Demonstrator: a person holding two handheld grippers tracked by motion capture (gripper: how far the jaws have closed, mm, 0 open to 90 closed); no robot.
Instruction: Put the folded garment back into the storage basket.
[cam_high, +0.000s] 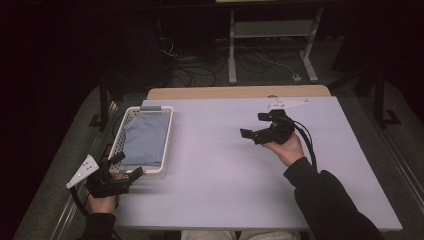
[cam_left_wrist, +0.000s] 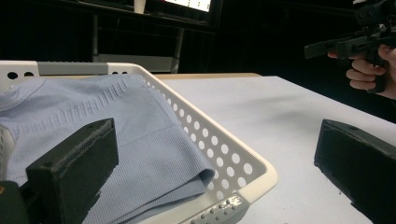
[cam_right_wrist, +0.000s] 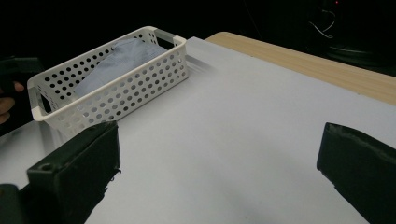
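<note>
A white perforated basket (cam_high: 167, 131) stands at the table's left side, and a folded pale blue cloth (cam_high: 145, 140) lies inside it. The left gripper view has the cloth (cam_left_wrist: 140, 135) rising above the basket's rim (cam_left_wrist: 243, 161). My left gripper (cam_high: 126, 166) hovers open at the basket's near end, close to the table's front left corner, with nothing between its jaws. My right gripper (cam_high: 255, 125) is held open above the table's right centre, empty, pointing left toward the basket (cam_right_wrist: 116, 93). In the left gripper view the right gripper (cam_left_wrist: 327, 46) shows at the far right.
The white table top (cam_high: 220, 160) lies bare between the basket and the right hand. A wooden strip (cam_high: 240, 92) runs along its far edge. Behind the table are a metal frame (cam_high: 270, 40) and cables on the floor. A dark sleeve (cam_high: 330, 205) enters at the lower right.
</note>
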